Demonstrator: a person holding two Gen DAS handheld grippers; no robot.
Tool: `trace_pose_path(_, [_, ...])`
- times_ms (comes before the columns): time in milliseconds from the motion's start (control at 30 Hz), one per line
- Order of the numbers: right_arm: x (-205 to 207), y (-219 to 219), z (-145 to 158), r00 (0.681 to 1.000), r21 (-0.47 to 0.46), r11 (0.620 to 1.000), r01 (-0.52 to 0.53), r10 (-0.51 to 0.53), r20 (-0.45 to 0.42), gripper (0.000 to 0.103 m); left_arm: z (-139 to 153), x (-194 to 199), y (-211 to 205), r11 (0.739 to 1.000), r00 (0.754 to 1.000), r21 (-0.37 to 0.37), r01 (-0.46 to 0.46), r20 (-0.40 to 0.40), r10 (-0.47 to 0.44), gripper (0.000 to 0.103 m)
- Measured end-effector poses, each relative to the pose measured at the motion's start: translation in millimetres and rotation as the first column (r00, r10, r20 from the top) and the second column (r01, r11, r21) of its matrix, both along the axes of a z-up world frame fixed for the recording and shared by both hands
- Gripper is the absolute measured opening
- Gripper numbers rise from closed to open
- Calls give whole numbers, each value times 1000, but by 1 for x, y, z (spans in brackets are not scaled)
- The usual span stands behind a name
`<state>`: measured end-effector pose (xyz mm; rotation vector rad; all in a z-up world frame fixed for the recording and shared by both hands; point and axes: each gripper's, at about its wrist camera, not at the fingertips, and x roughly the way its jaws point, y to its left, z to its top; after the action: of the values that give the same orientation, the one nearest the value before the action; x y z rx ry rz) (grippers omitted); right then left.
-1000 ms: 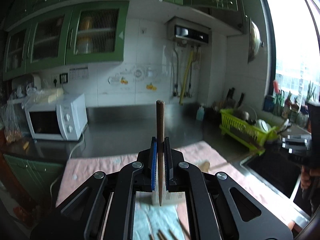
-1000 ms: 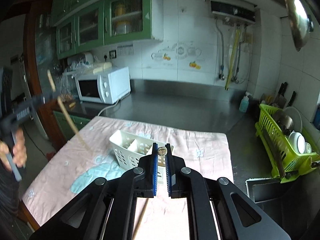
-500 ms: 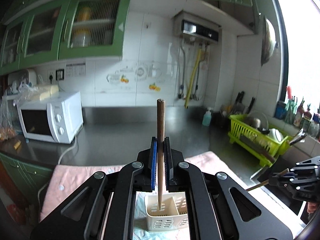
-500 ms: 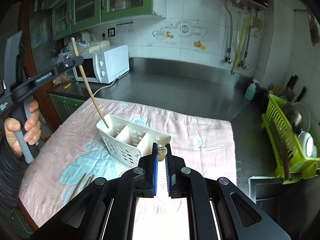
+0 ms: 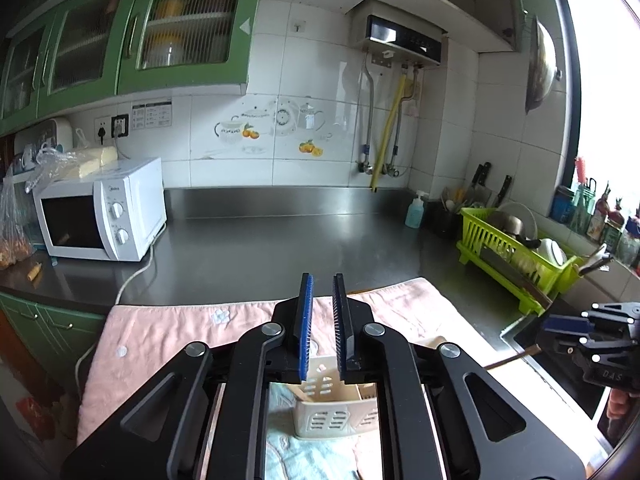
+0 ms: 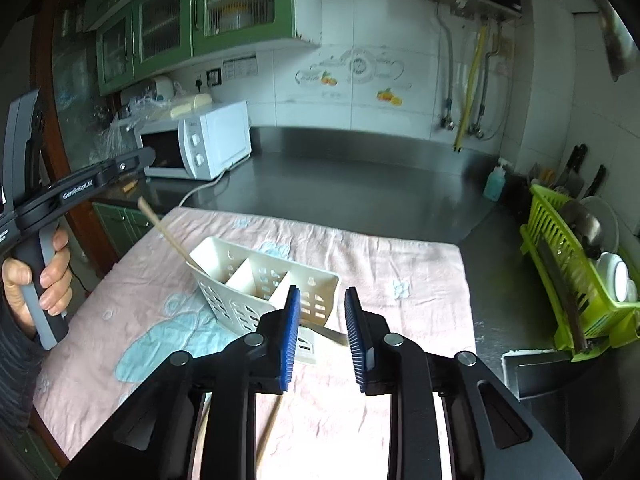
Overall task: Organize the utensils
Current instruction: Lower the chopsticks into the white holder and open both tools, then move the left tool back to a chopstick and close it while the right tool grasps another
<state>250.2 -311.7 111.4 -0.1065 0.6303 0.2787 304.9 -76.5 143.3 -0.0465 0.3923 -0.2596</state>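
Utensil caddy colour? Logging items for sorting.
Cream-white, with slotted sides: the utensil caddy shows best in the right wrist view.

Caddy (image 6: 264, 284) and leaning chopstick (image 6: 168, 232) block mid-mat (image 6: 400, 256).

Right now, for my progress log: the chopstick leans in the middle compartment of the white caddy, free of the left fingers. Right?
No. The chopstick leans in the caddy's end compartment, leftmost in the right wrist view, not the middle one. It is free of the left fingers.
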Motion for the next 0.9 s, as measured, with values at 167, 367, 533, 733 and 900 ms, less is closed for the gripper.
trace_pose_path(167, [-39, 4, 7, 998, 8, 1000, -4, 3, 59, 23, 11, -36, 9, 1000, 1000, 1, -5, 18, 5, 22])
trace_pose_path(367, [-94, 14, -30, 998, 4, 1000, -21, 20, 51, 23, -5, -89, 20, 998, 999, 58, -29, -18, 30, 25])
trace_pose_path(533, [-127, 14, -82, 999, 59, 998, -1, 3, -40, 23, -39, -133, 37, 997, 994, 61, -53, -91, 58, 33])
trace_pose_path(733, [-157, 16, -130, 993, 103, 993, 50, -39, -108, 23, -88, -180, 44, 993, 987, 105, -51, -144, 66, 34])
trace_pose_path(900, [-170, 20, -162, 985, 119, 989, 89, -70, -157, 23, -136, -204, 46, 993, 967, 105, -48, -244, 72, 34])
